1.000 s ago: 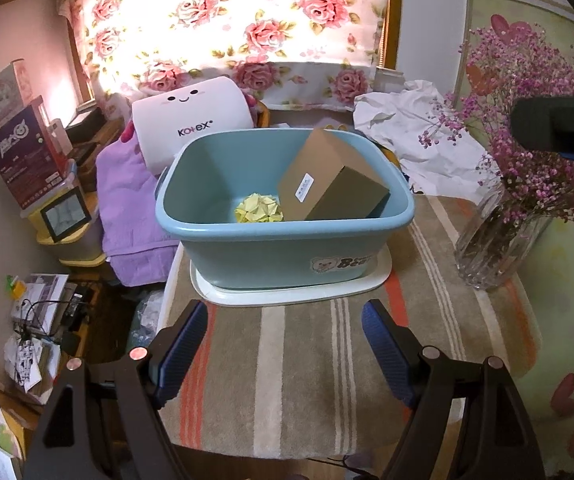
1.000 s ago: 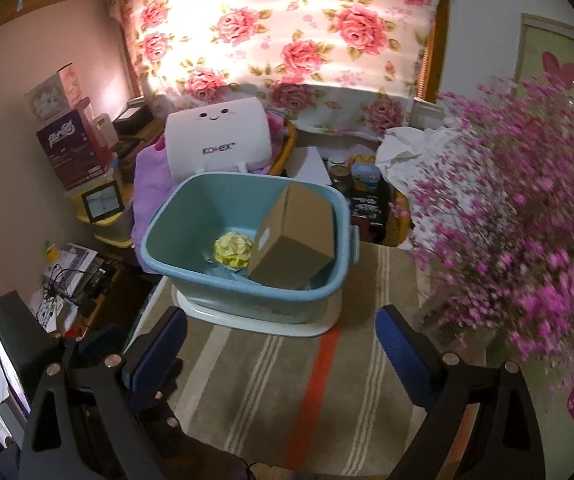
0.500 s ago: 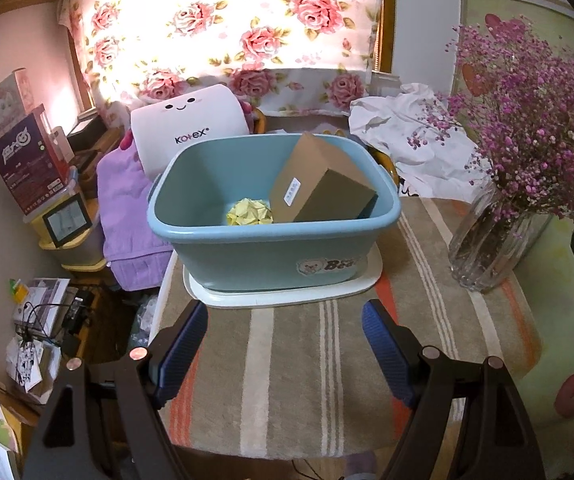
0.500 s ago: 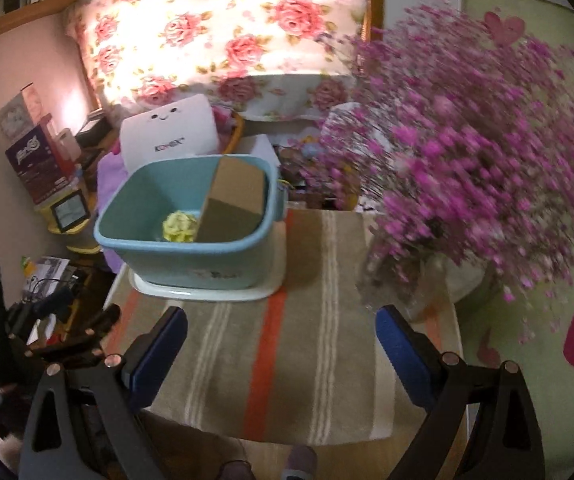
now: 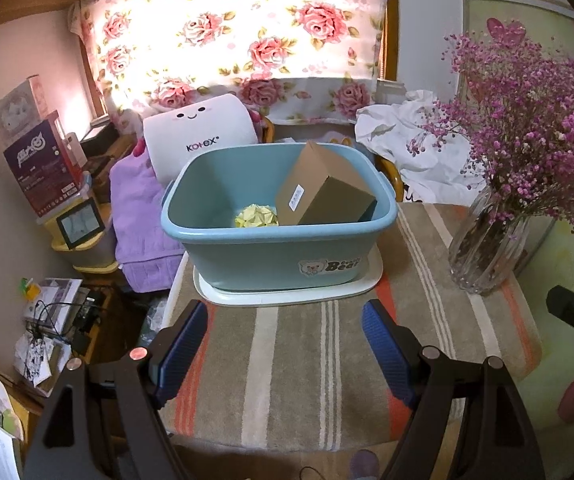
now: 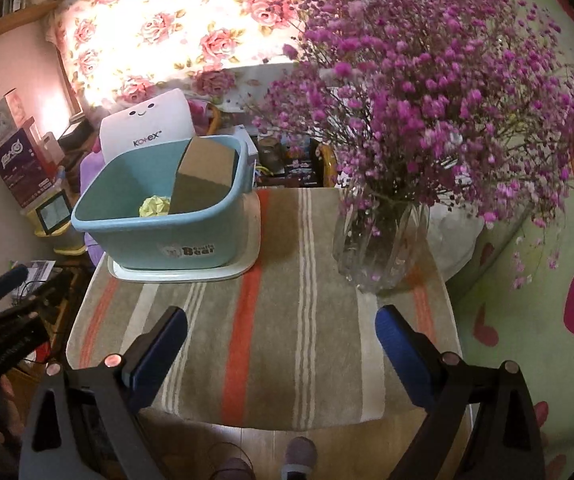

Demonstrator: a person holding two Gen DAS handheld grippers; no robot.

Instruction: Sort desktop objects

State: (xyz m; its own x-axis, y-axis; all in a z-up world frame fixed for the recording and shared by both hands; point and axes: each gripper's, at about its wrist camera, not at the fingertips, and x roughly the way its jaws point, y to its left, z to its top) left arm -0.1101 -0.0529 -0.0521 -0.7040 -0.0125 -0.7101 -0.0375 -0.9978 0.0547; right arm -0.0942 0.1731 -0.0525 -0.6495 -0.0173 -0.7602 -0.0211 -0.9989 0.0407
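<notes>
Left gripper [image 5: 285, 334]: fingers spread, nothing between them, over the near edge of the striped mat [image 5: 287, 380]. Right gripper [image 6: 281, 334]: likewise spread and empty, above the mat's near-centre. Beyond, at the far left corner, a blue basin [image 5: 271, 240] sits on a white tray [image 5: 367, 284]; inside, a cardboard box [image 5: 327, 192] leans tilted beside a yellow paper ball [image 5: 255, 216], possibly touching it. A glass vase [image 6: 379, 240] of purple flowers [image 6: 427, 92] occupies the right edge, overhanging that approach.
</notes>
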